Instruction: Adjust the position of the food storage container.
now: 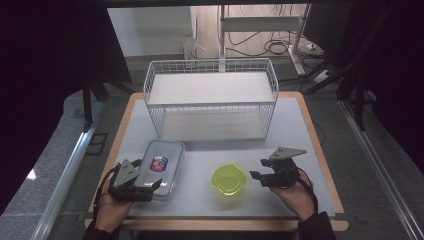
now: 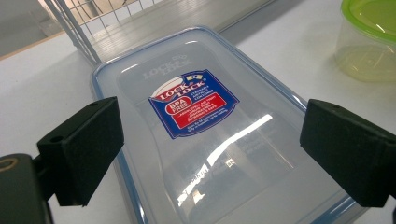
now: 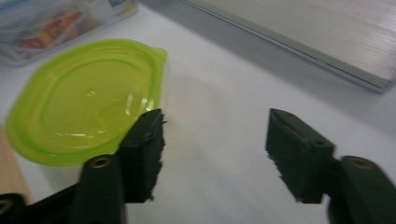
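A clear rectangular food container [image 1: 161, 165] with a blue-edged lid and a red-and-blue label [image 2: 192, 103] lies at the front left of the white table. My left gripper [image 1: 147, 175] hovers at its near end, open. Its two black pads [image 2: 79, 149] stand wide apart over the lid's long edges [image 2: 212, 149]. A round container with a lime-green lid [image 1: 228, 180] sits front centre. My right gripper [image 1: 256, 170] is just right of it, open, with bare table between its pads [image 3: 215, 140]. The green lid [image 3: 88, 102] lies beside the left pad [image 3: 144, 149].
A white wire basket shelf [image 1: 210, 90] with two tiers stands across the back of the table [image 1: 300, 135]; its lower board [image 3: 317, 37] lies ahead of the right gripper. The table's wooden rim runs along the front. Cables and stands sit on the floor behind.
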